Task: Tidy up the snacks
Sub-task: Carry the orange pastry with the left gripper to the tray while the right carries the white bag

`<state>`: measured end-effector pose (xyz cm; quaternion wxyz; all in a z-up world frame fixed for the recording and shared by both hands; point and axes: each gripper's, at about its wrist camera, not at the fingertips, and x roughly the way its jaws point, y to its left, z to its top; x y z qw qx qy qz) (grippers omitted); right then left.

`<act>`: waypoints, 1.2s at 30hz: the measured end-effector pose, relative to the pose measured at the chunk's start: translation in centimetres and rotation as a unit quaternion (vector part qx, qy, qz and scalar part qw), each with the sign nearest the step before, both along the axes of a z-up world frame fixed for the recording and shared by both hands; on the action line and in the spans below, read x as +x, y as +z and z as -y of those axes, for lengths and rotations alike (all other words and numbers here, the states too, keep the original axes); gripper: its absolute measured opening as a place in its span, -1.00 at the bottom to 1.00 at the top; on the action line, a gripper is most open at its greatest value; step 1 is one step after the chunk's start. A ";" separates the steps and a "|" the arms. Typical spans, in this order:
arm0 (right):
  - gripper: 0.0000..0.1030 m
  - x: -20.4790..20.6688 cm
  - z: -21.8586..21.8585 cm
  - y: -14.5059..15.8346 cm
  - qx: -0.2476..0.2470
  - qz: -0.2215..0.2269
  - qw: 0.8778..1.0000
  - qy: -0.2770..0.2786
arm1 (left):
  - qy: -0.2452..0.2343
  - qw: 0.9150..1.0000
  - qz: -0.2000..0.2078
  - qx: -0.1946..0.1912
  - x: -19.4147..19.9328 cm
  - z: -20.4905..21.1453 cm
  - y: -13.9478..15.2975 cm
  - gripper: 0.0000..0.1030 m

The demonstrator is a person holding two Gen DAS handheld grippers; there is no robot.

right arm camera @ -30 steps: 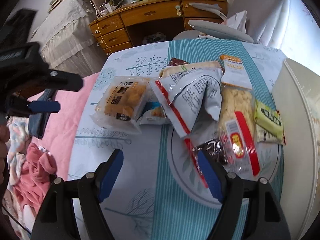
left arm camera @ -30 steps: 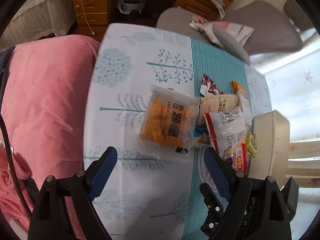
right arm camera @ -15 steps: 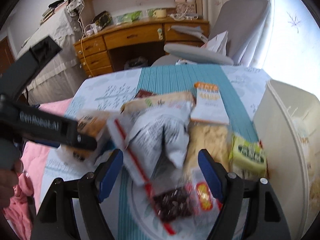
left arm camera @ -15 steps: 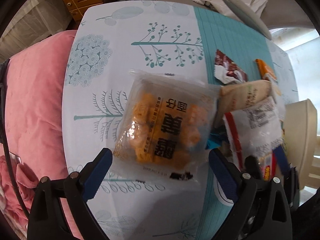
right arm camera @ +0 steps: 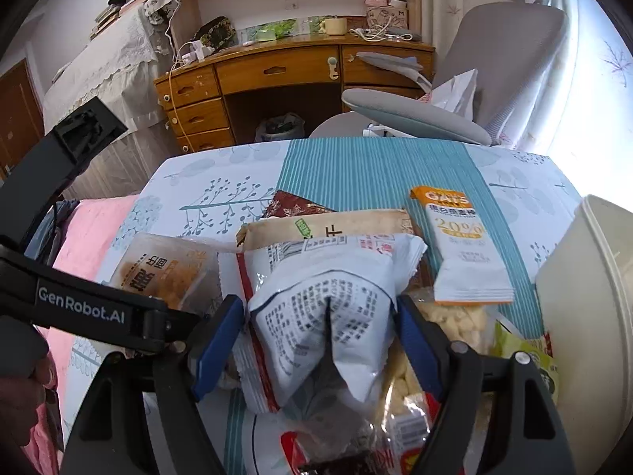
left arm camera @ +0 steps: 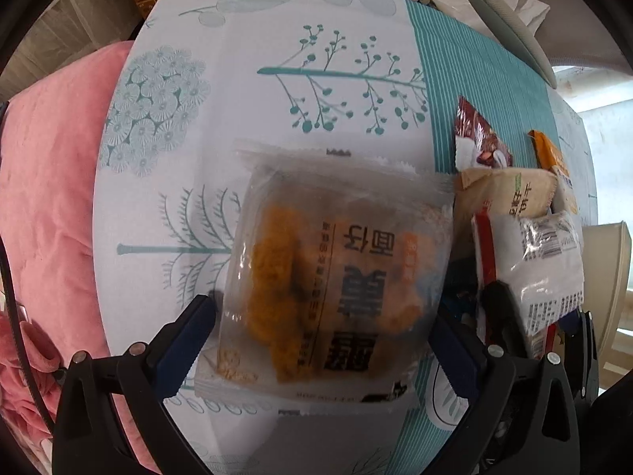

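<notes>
A clear bag of orange fried snacks lies on the tablecloth between the jaws of my left gripper, which is open around it. It also shows in the right wrist view. A white and red snack bag lies between the jaws of my right gripper, which is open around it. The same bag shows in the left wrist view. A beige biscuit bag, an orange and white oat bar, a dark red packet and a puffed snack bag lie close by.
A cream plastic bin stands at the right table edge, also in the left wrist view. A pink blanket lies left of the table. A grey chair and a wooden desk stand beyond the far edge.
Both grippers moved forward and down to the pile. The orange snack bag now lies between my left jaws and the white and red bag between my right jaws.
</notes>
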<state>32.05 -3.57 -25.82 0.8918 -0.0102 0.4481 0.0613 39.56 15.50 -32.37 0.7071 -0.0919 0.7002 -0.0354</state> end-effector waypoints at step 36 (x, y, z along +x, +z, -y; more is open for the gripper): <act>0.16 -2.6 -0.2 2.2 0.130 -0.108 0.986 -0.006 | 0.060 0.997 -0.008 -0.044 -5.6 -3.7 4.3 0.34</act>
